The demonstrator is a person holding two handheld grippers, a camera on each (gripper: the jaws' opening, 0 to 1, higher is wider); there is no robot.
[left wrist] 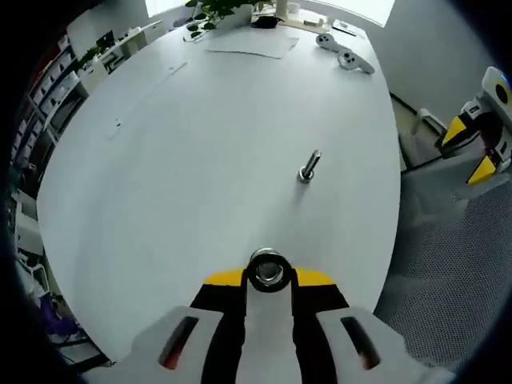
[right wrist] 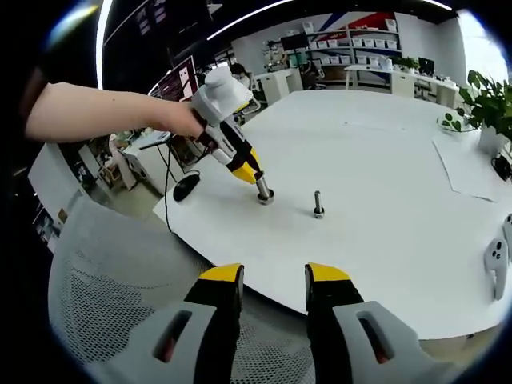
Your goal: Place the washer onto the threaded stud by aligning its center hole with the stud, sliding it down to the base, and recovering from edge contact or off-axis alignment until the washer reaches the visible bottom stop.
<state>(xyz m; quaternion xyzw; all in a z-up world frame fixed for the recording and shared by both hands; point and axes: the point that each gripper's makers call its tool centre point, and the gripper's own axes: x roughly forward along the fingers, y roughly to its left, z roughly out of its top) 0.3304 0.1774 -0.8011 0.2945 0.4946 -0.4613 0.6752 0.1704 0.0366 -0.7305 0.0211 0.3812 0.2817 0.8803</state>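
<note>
A short threaded stud [left wrist: 310,166] stands upright on its base on the white table [left wrist: 200,160]. My left gripper [left wrist: 267,280] is shut on the metal washer [left wrist: 266,266], which sits between its yellow-tipped jaws, short of the stud. In the right gripper view a hand holds that left gripper [right wrist: 258,186] tilted down, with the washer [right wrist: 264,195] low over the table [right wrist: 384,160], a little left of the stud [right wrist: 318,205]. My right gripper [right wrist: 274,280] is open with nothing in it, back at the table's near edge. Its yellow and black jaws [left wrist: 472,144] also show at the right.
White hand controllers [left wrist: 346,53] [right wrist: 496,264], a sheet of paper [left wrist: 252,42] [right wrist: 472,168] and a potted plant [left wrist: 224,10] [right wrist: 488,100] lie at the table's far side. A grey mesh chair [right wrist: 104,304] [left wrist: 448,264] stands by the table edge.
</note>
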